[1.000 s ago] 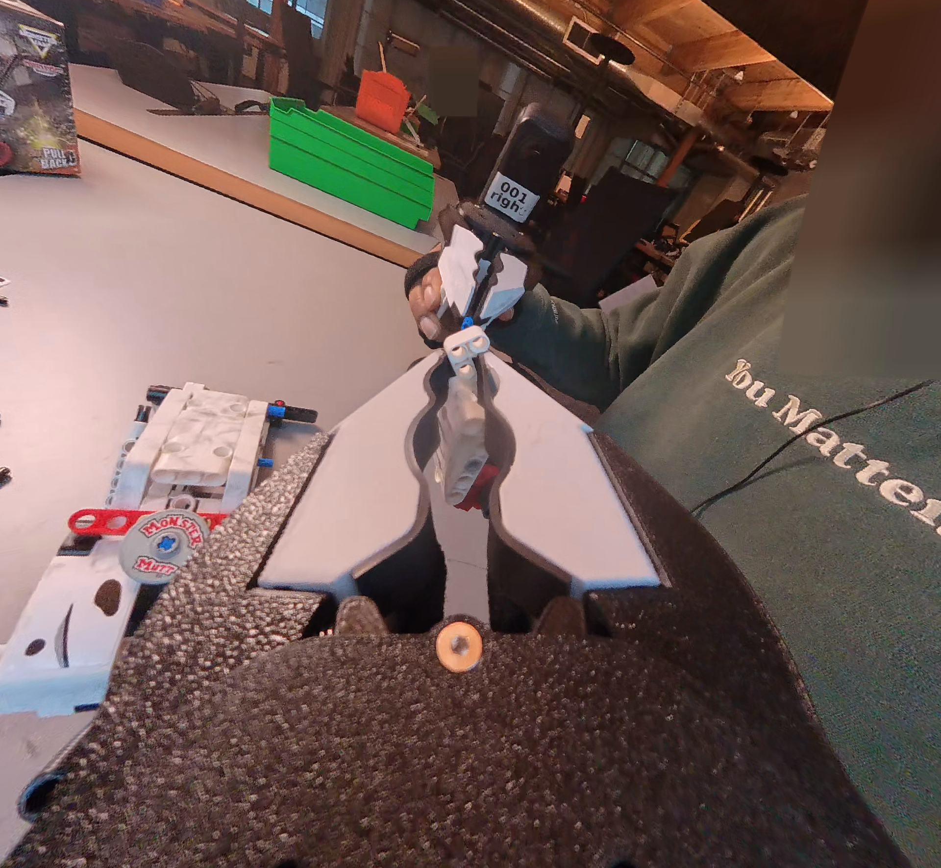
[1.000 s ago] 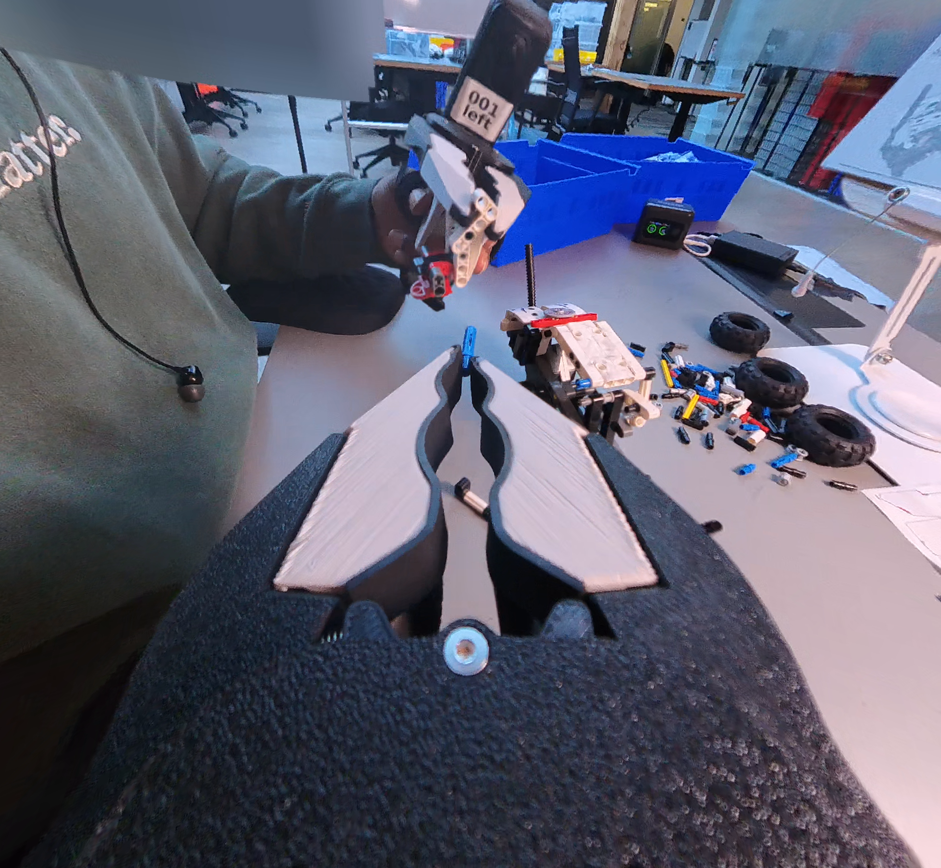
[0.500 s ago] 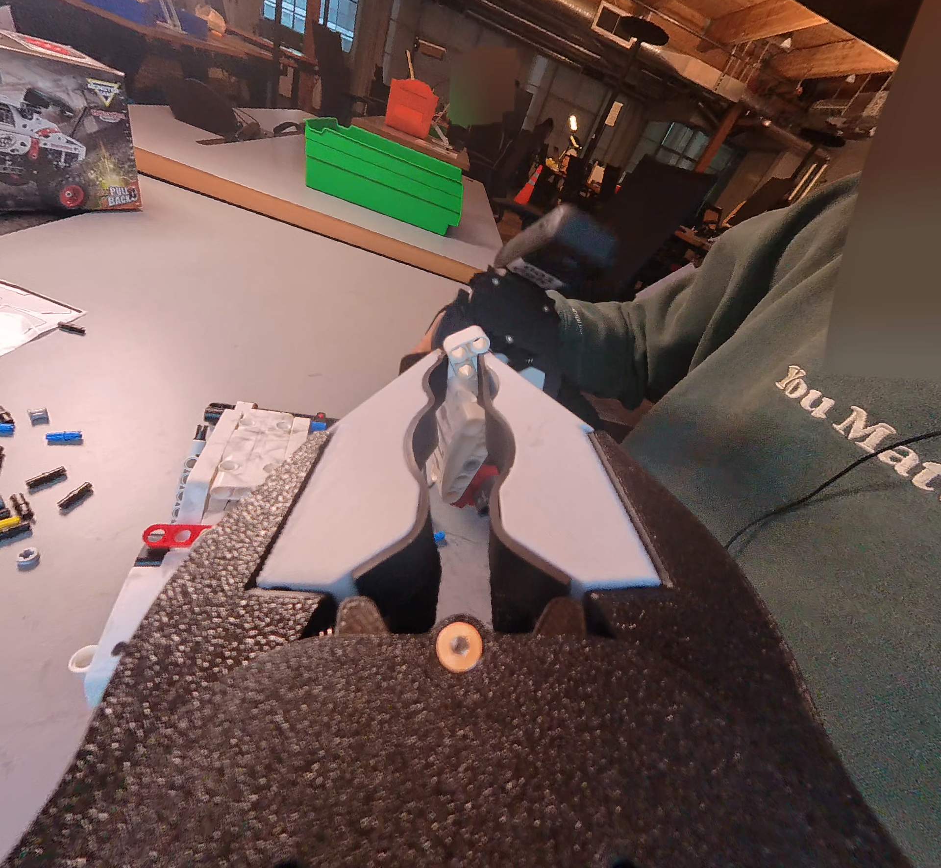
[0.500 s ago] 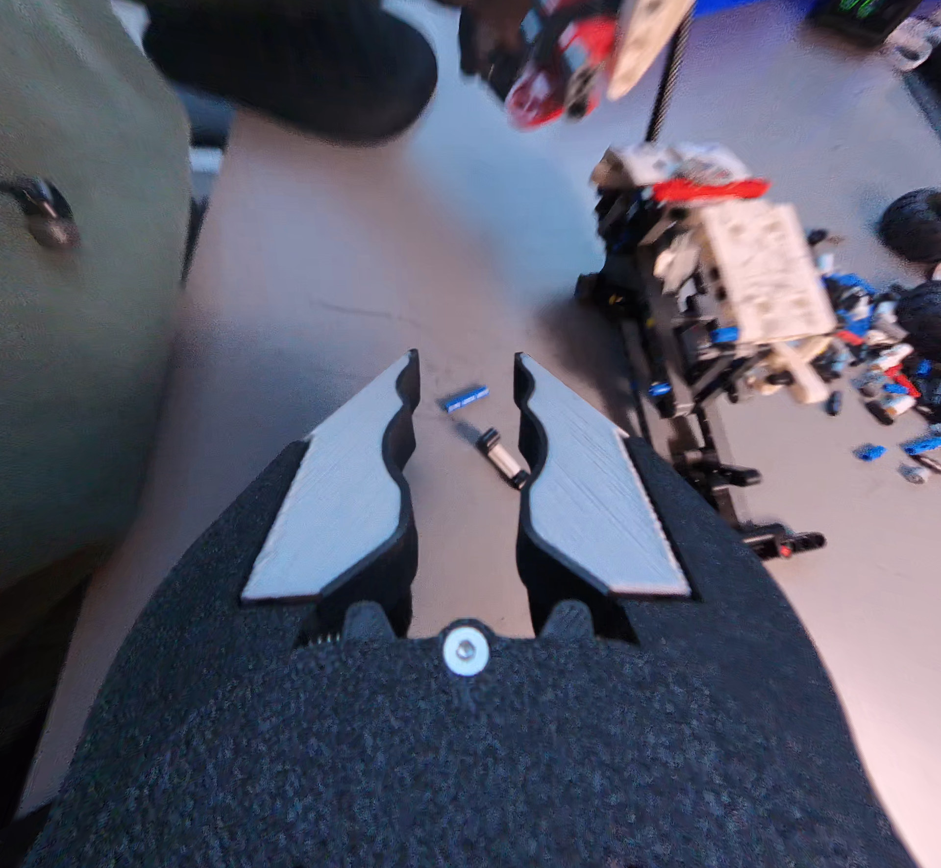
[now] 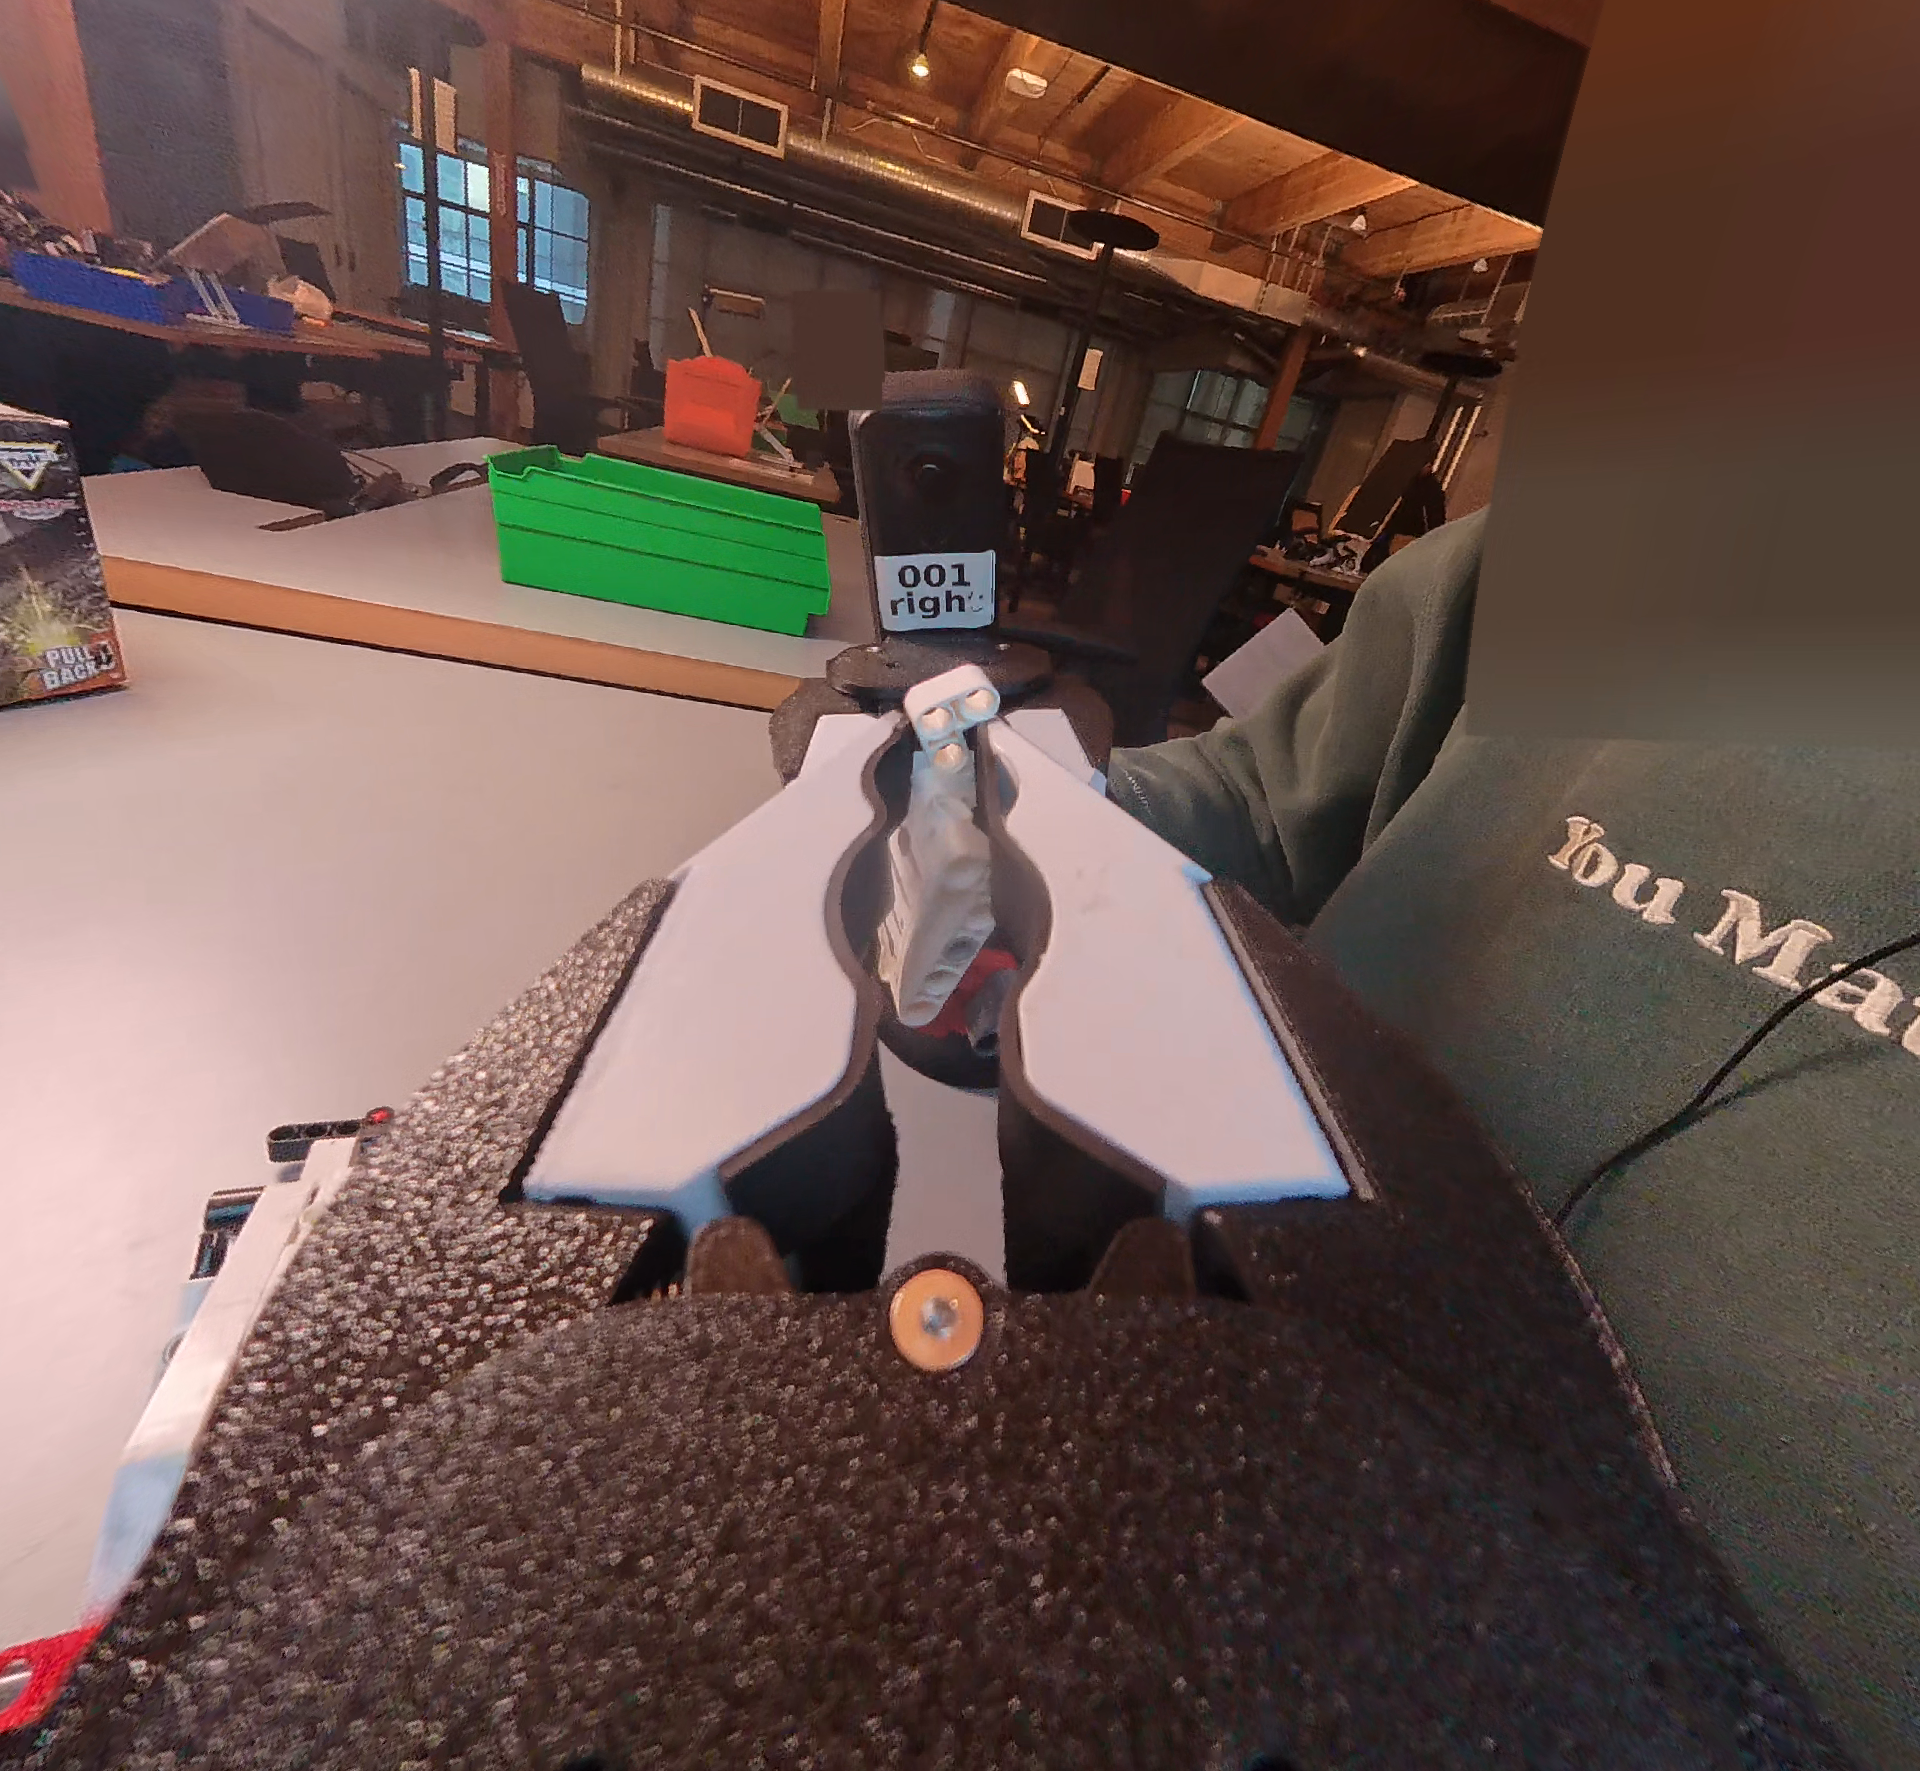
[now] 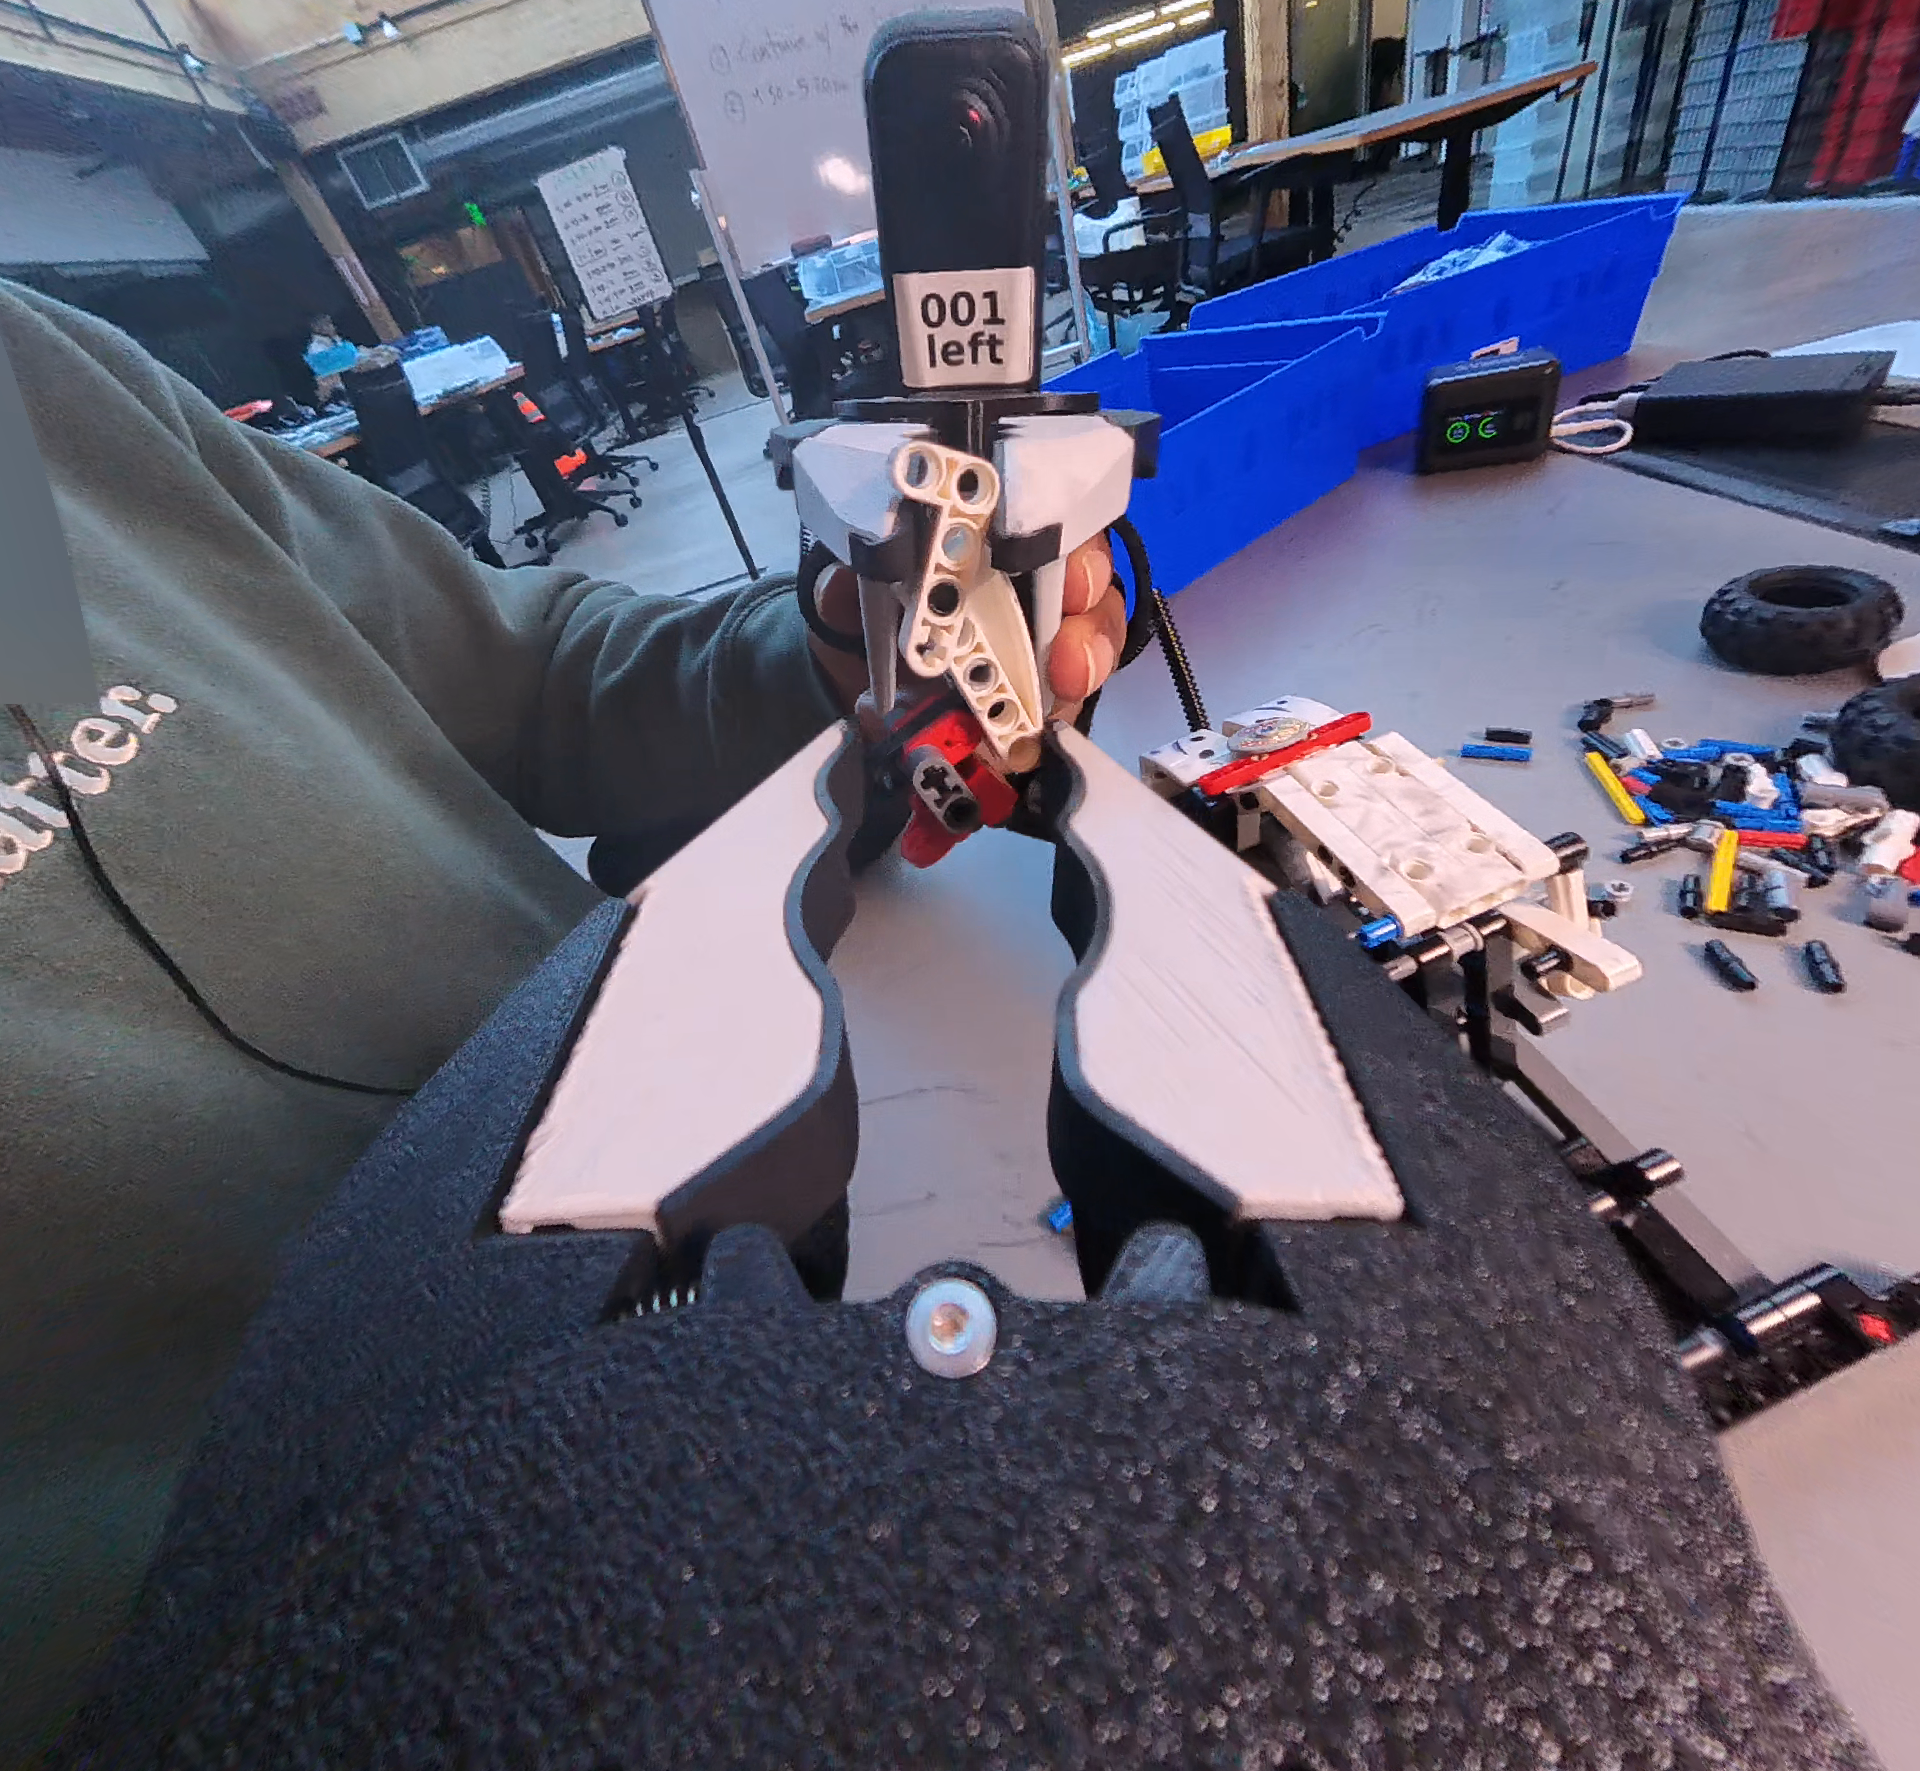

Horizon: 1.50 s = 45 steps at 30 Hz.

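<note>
My left gripper (image 5: pixel 945 745) is shut on a small white and red brick assembly (image 5: pixel 935 890) and holds it up above the grey table (image 5: pixel 312 838). In the right wrist view the left gripper (image 6: pixel 961 599) faces me, with the white beam (image 6: pixel 961 578) upright between its fingers and the red block (image 6: pixel 951 786) at the bottom. My right gripper (image 6: pixel 956 755) is open, its fingertips either side of that red block without closing on it. The right gripper's camera housing (image 5: pixel 930 495) stands just beyond my left fingertips.
A partly built white and black truck chassis (image 6: pixel 1382 828) sits on the table to the right, beside several loose small pieces (image 6: pixel 1745 828) and black tyres (image 6: pixel 1803 620). A blue pin (image 6: pixel 1058 1214) lies under my right gripper. Blue bins (image 6: pixel 1351 391) and green bins (image 5: pixel 655 537) stand farther back. About 4 cm separates my left fingertips from my right.
My right gripper held a blue pin, dipped to the table and opened, leaving the pin there. It has since risen to face the left gripper, which kept its hold.
</note>
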Motion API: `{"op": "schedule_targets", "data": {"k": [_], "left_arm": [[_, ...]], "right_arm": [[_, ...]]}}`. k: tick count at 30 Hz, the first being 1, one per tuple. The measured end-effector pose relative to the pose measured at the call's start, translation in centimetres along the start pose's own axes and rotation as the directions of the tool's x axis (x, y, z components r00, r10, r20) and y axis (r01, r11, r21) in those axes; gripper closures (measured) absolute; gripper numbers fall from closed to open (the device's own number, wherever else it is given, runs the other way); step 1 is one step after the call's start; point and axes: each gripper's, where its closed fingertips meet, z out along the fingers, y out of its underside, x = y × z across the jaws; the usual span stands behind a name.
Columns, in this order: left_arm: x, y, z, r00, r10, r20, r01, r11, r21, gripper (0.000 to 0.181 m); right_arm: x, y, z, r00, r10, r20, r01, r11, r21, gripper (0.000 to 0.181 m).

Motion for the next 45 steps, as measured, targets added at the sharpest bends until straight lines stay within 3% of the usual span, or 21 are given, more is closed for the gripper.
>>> {"op": "schedule_targets", "data": {"k": [4, 6, 8, 10, 12, 15, 18, 22, 25, 30, 33, 35, 38, 45], "left_arm": [[-0.3, 0.6, 0.1, 1.000, 0.015, 0.008, -0.015, 0.999, -0.029, 0.169], [-1.3, 1.3, -0.2, 0.998, 0.032, 0.061, -0.027, 0.995, -0.093, 0.151], [-2.7, 2.0, -1.3, 0.984, 0.093, 0.154, -0.062, 0.979, -0.195, 0.132], [-3.9, 1.7, -3.0, 0.952, 0.178, 0.247, -0.114, 0.961, -0.253, 0.129], [-5.1, 1.8, -4.5, 0.914, 0.250, 0.321, -0.140, 0.934, -0.330, 0.128], [-7.5, 2.9, -6.8, 0.839, 0.357, 0.411, -0.141, 0.872, -0.468, 0.124], [-8.5, 4.7, -8.0, 0.836, 0.332, 0.437, -0.063, 0.849, -0.525, 0.120], [-9.5, 6.6, -8.8, 0.841, 0.274, 0.467, 0.025, 0.842, -0.538, 0.117], [-10.0, 7.4, -9.1, 0.833, 0.280, 0.477, 0.044, 0.826, -0.562, 0.115], [-10.6, 8.2, -9.2, 0.822, 0.308, 0.479, 0.050, 0.800, -0.598, 0.116], [-10.8, 8.5, -8.7, 0.826, 0.306, 0.473, 0.048, 0.798, -0.601, 0.117], [-11.0, 8.6, -8.4, 0.824, 0.317, 0.469, 0.041, 0.794, -0.607, 0.119], [-11.1, 8.8, -8.1, 0.822, 0.335, 0.461, 0.032, 0.781, -0.624, 0.121], [-11.7, 8.7, -7.1, 0.794, 0.386, 0.470, 0.017, 0.758, -0.651, 0.133]], "right_arm": [[0.7, 0.5, -0.4, 0.996, -0.073, -0.053, 0.070, 0.997, -0.040, 0.149], [2.4, 0.5, -1.5, 0.972, -0.171, -0.162, 0.159, 0.984, -0.081, 0.158], [5.9, 1.2, -4.2, 0.883, -0.345, -0.319, 0.279, 0.931, -0.237, 0.158], [10.7, 3.0, -8.8, 0.729, -0.528, -0.437, 0.317, 0.825, -0.468, 0.158], [14.8, 4.8, -13.6, 0.651, -0.570, -0.501, 0.233, 0.778, -0.584, 0.157], [20.5, 6.9, -21.6, 0.490, -0.692, -0.531, 0.068, 0.637, -0.768, 0.157], [23.9, 9.2, -28.3, 0.446, -0.681, -0.581, -0.174, 0.571, -0.802, 0.155], [24.8, 10.0, -30.3, 0.496, -0.487, -0.719, -0.332, 0.659, -0.675, 0.147], [25.1, 9.4, -30.9, 0.478, -0.497, -0.724, -0.333, 0.661, -0.673, 0.133], [23.3, 4.6, -28.3, 0.408, -0.551, -0.728, -0.177, 0.735, -0.655, 0.128], [21.9, 3.3, -26.5, 0.369, -0.608, -0.703, -0.139, 0.711, -0.689, 0.127], [21.2, 3.4, -25.0, 0.387, -0.614, -0.688, -0.122, 0.706, -0.698, 0.126], [19.3, 3.4, -20.9, 0.469, -0.568, -0.676, -0.048, 0.748, -0.662, 0.129], [11.7, 4.3, -6.5, 0.776, -0.357, -0.520, 0.101, 0.884, -0.456, 0.136]]}}
